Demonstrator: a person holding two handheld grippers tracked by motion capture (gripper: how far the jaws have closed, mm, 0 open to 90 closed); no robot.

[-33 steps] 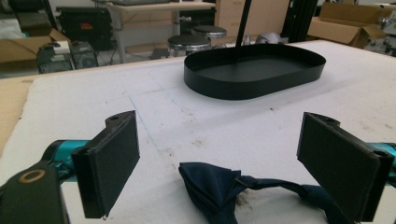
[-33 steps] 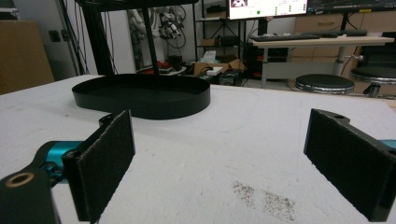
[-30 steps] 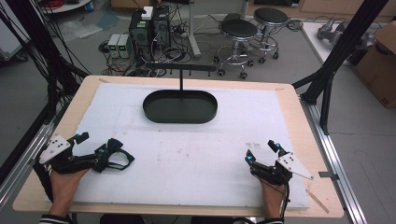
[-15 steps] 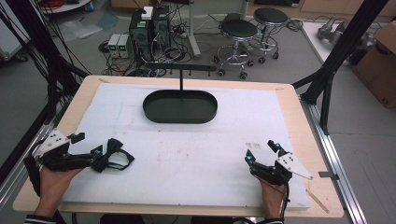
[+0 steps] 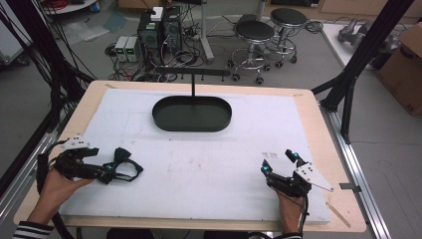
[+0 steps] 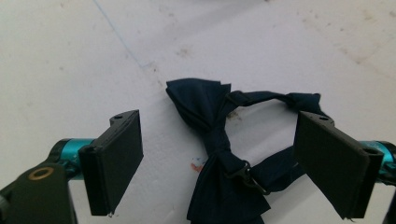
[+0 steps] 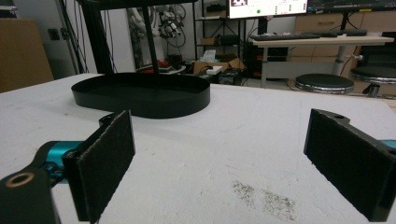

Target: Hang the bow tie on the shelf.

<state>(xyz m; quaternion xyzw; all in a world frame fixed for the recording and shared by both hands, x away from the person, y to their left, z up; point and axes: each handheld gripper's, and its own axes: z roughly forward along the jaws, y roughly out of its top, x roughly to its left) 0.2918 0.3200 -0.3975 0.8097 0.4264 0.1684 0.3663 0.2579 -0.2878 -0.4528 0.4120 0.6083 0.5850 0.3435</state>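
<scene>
Black oval tray (image 5: 191, 115) bare; both tongs apart, left (image 5: 110, 172) straddling bow tie (image 5: 122, 155).

- A grey floor (image 5: 378, 149) is seen around the desk (image 5: 318, 149), whose wooden edge frames a white mat.
- Two round stools (image 5: 255, 31) are placed beyond it.
- Computer towers (image 5: 160, 30) and tangled cables are set on the floor.
- A cardboard box (image 5: 405, 59) is stood at the right.
- A lit monitor (image 7: 266, 7) is mounted above a far table (image 7: 322, 39).
</scene>
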